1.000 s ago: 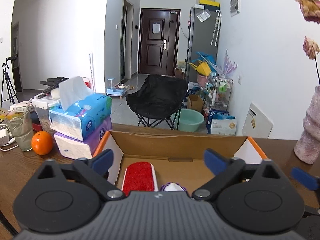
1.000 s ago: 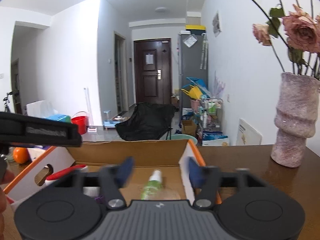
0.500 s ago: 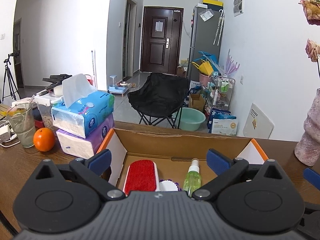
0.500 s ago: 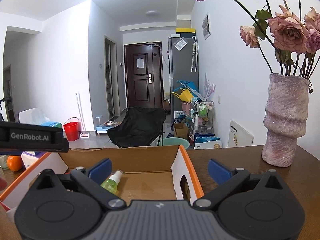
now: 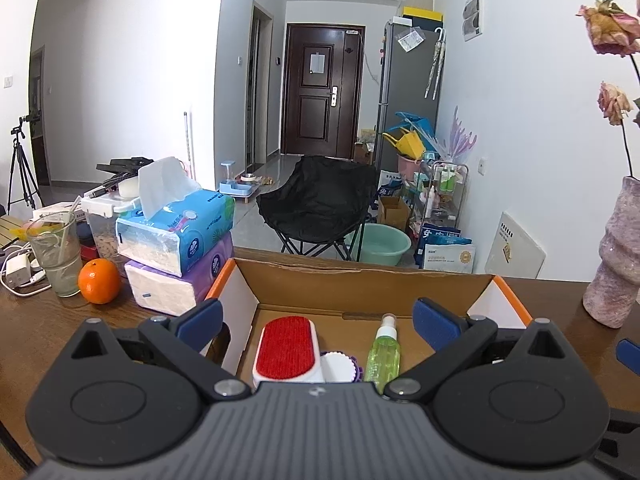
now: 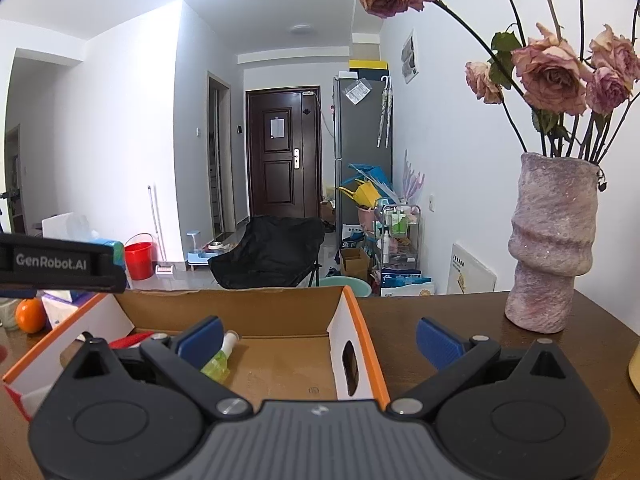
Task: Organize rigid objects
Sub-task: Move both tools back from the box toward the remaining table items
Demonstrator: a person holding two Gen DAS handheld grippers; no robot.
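An open cardboard box [image 5: 360, 282] with orange edges sits on the brown table. Inside lie a red lint brush [image 5: 285, 348], a white and purple round thing [image 5: 338, 366] and a green spray bottle [image 5: 385, 354]. My left gripper [image 5: 316, 320] is open and empty, held over the box's near side. In the right wrist view the box [image 6: 344, 332] and the spray bottle [image 6: 218, 360] show at lower left. My right gripper [image 6: 318, 338] is open and empty, straddling the box's right wall.
Two stacked tissue packs [image 5: 176, 240], an orange [image 5: 99, 281] and a glass [image 5: 56, 256] stand left of the box. A pink vase with dried roses [image 6: 550, 240] stands on the table at right. A black folding chair [image 5: 316, 204] is beyond the table.
The spray bottle, between my right gripper's fingers a second ago, now lies in the box. The right gripper opened and drew back to the right. The left gripper rose slightly.
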